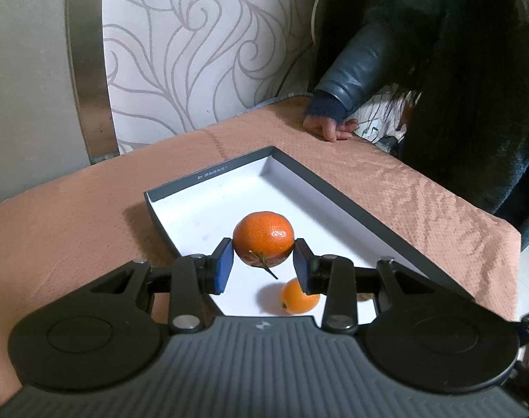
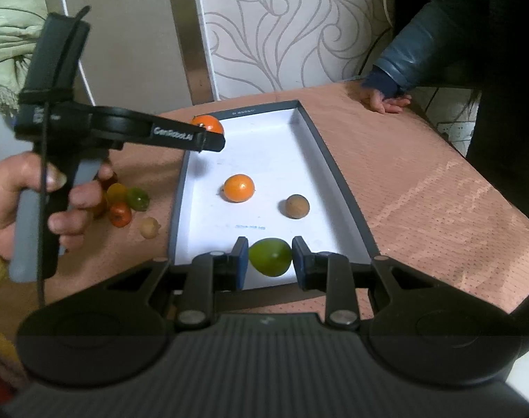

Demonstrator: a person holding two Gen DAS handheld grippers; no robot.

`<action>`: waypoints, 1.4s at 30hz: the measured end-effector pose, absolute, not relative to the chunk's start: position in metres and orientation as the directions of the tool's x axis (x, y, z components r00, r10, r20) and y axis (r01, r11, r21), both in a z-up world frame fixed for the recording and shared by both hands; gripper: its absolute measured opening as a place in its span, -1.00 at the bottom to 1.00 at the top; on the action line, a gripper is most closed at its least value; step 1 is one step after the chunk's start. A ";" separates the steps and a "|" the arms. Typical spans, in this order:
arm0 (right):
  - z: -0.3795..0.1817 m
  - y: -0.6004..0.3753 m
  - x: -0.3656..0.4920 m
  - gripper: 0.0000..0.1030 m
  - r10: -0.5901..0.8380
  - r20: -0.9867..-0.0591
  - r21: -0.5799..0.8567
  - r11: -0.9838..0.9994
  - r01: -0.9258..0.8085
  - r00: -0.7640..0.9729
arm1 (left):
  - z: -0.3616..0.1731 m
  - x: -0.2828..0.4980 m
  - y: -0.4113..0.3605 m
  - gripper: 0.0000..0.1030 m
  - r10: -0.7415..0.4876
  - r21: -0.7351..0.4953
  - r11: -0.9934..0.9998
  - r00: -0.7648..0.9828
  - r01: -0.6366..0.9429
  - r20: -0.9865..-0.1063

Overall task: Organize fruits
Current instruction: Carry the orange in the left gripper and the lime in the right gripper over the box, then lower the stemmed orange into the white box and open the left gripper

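Left wrist view first: the left gripper has its blue pads clamped on both sides of a big mandarin, stem pointing down, held up over the shallow white-lined box. A smaller orange sits on the box floor just under the right pad. The box rests on a pinkish tablecloth, and a bystander's hand leans on the far table edge.

Right wrist view: the right gripper has its fingers narrowed around a green fruit at the near end of the box; both pads look like they're touching it, and it seems to rest on the floor (hard to be sure). Further in lie the small orange and a brown round fruit. The person's left hand grips the other tool's handle, reaching in from the left with the mandarin at the box's far left corner. A little pile of loose fruits sits on the cloth beside the box.
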State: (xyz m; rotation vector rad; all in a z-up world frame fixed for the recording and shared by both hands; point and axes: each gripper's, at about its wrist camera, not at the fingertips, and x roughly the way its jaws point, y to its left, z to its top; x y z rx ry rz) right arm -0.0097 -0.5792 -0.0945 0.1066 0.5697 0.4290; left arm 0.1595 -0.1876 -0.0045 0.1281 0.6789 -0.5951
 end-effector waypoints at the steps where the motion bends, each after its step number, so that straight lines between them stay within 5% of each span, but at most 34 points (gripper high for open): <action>1: -0.095 -0.580 -0.010 -0.41 0.419 -0.501 0.214 0.908 -0.361 0.757 | -0.006 0.163 -0.190 -0.16 -0.471 -0.077 0.830 0.620 0.553 -0.627; 42: -0.096 -0.575 -0.007 -0.41 0.437 -0.501 0.220 0.899 -0.378 0.747 | -0.044 0.214 -0.234 -0.15 -0.357 0.015 0.861 0.625 0.508 -0.694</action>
